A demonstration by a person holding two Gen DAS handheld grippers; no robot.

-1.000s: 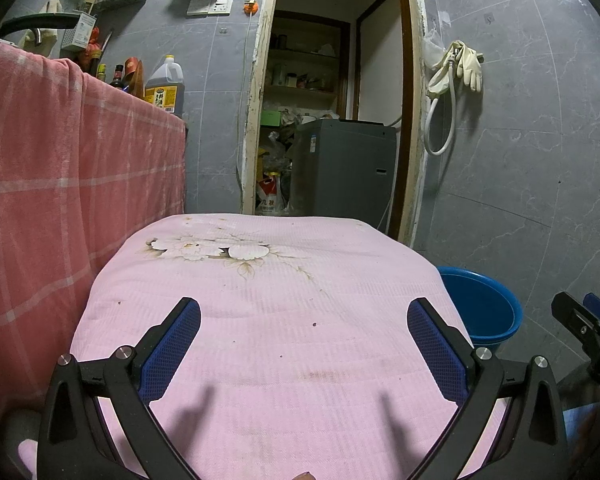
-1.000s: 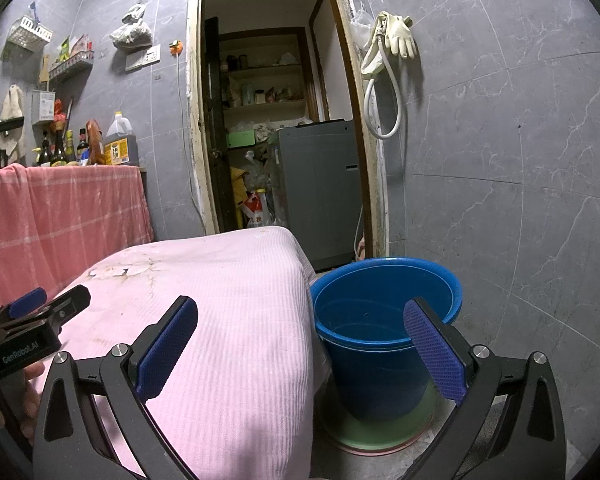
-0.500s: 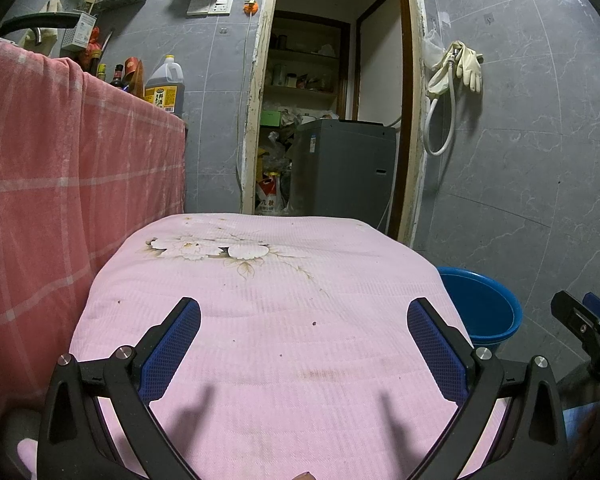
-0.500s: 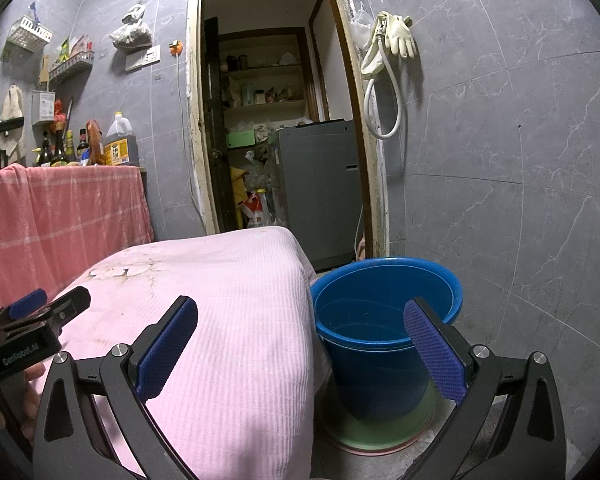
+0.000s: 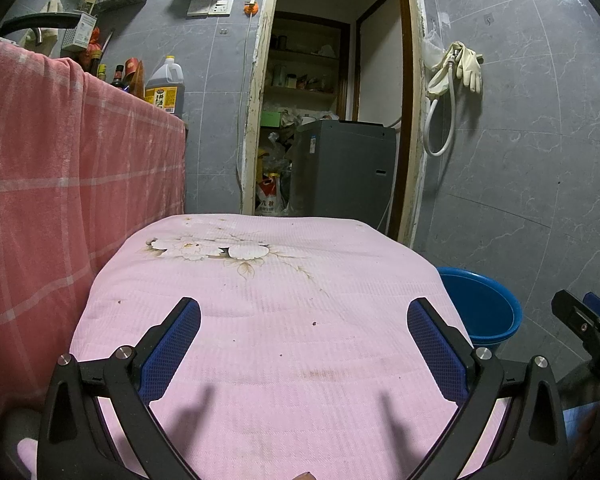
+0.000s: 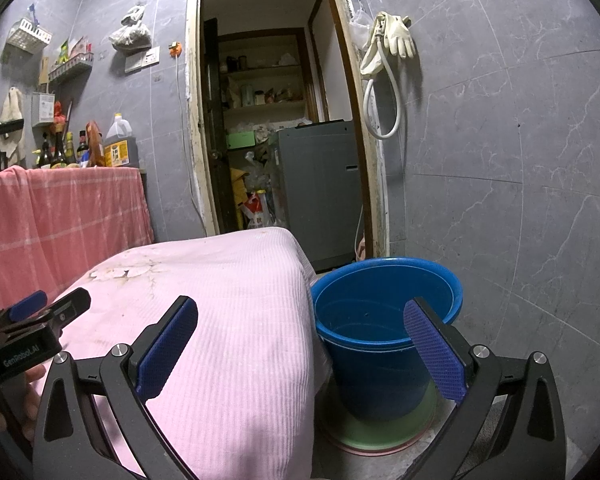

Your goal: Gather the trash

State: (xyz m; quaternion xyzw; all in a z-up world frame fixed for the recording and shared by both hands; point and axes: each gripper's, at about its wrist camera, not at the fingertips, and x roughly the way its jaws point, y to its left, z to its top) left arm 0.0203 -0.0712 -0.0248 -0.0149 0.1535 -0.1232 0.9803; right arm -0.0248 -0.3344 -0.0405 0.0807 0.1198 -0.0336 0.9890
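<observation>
Pink-clothed table [image 5: 268,320] unchanged since earlier frames. Left gripper [image 5: 303,332] and right gripper [image 6: 300,330] held wide open, empty. Blue bucket [image 6: 380,344] beside table, grey tiled walls.

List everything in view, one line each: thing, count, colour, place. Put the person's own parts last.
pink cloth: one, pink with a flower print, covering the surface under both grippers
red checked cloth: one, red and white, draped at left
blue bucket: one, blue, on the floor right of the pink cloth
oil jug: one, clear with a yellow label, behind the red checked cloth
rubber gloves: cream, hung right of the doorway
grey appliance: one, in the doorway
left gripper: open
right gripper: open
</observation>
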